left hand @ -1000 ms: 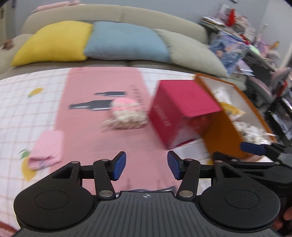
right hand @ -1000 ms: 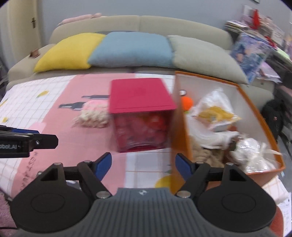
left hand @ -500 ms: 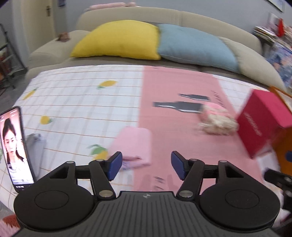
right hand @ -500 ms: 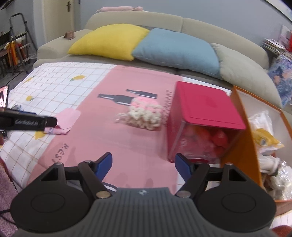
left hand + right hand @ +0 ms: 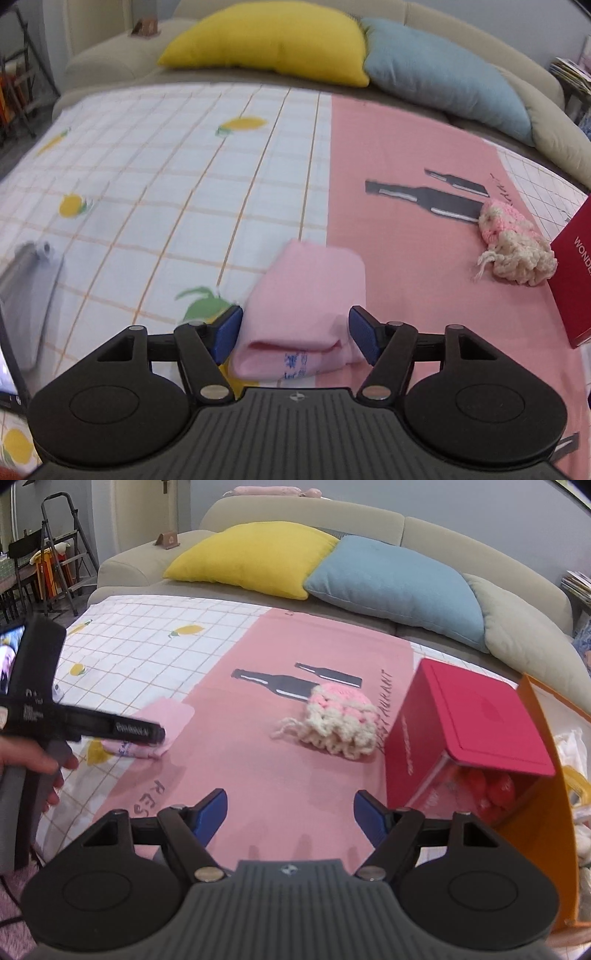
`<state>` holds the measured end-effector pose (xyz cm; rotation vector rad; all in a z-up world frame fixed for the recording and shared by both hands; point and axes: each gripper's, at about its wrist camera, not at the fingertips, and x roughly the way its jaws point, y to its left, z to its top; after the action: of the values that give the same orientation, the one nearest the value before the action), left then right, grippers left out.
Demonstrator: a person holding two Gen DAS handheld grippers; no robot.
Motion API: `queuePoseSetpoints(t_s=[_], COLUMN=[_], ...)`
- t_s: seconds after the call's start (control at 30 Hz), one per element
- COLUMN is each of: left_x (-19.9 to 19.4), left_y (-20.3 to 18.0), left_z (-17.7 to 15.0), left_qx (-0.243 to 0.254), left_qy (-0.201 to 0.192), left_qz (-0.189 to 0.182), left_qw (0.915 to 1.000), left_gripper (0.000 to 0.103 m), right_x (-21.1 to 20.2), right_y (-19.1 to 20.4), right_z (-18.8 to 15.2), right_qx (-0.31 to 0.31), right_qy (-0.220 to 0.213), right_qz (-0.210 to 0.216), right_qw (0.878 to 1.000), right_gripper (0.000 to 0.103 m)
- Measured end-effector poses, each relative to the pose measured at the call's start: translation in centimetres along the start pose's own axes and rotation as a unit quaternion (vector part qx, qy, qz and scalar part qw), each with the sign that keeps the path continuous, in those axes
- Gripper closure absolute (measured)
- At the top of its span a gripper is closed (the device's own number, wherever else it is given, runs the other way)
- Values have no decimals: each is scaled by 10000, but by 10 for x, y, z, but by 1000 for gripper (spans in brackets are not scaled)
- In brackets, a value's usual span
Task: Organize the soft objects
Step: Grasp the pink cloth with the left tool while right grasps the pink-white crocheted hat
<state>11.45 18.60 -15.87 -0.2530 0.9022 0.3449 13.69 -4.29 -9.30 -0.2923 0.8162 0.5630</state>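
Note:
A folded pink cloth [image 5: 306, 299] lies on the table where the checked cover meets the pink runner. My left gripper [image 5: 295, 334] is open, with its blue fingertips on either side of the cloth's near end. The cloth also shows in the right wrist view [image 5: 162, 723], partly behind the left gripper [image 5: 153, 733]. A pink and cream knitted bundle [image 5: 340, 720] lies on the runner further right, and shows in the left wrist view [image 5: 515, 249] too. My right gripper [image 5: 290, 814] is open and empty above the runner, short of the bundle.
A red-lidded box [image 5: 476, 727] stands right of the bundle. An orange bin [image 5: 543, 812] with bags in it is at the far right. A phone [image 5: 7, 354] and grey pouch [image 5: 33, 299] lie at the left. Sofa cushions [image 5: 258, 557] line the back.
My left gripper has swung left from the red box and closed in on the pink cloth, which is now between its fingertips. My right gripper turned left toward the knitted bundle.

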Motion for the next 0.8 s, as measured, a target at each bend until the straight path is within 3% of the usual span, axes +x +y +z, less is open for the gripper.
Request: queuePoseSetpoints(t_s=[0.13,0.17,0.2,0.37,0.47,0.67,0.8], left_x=[3,2,2,0,-1,-4,-8], left_y=[-12,-15,-17,-31,-38,-35,-42], left_z=[-2,-2,-3,-6,-7,-3,-3], left_qx=[368,449,480,842,1014,824,924], left_qy=[-103,-161,-199,-334,-384,-525,-614], left_qz=[99,63,28,-161,-150,-416,-518], left_qw=[9992,9988,9986,9958,9940,9943,9925], left_gripper=[36,45,47,88,93,94,94], right_x=[14,17,19,37,49,78,104], right_y=[4,6,7,12,13,16,11], right_z=[4,4,4,6,11,29,42], right_qx=[-33,-57,-86,-352,-556,-1100,-1136], right_qy=[-6,-17,-32,-168,-239,-435,-317], right_qz=[-35,-46,-63,-254,-379,-806,-917], right_qw=[10000,10000,9999,9989,9974,9897,9888], right_gripper=[28,28,28,29,30,32,32])
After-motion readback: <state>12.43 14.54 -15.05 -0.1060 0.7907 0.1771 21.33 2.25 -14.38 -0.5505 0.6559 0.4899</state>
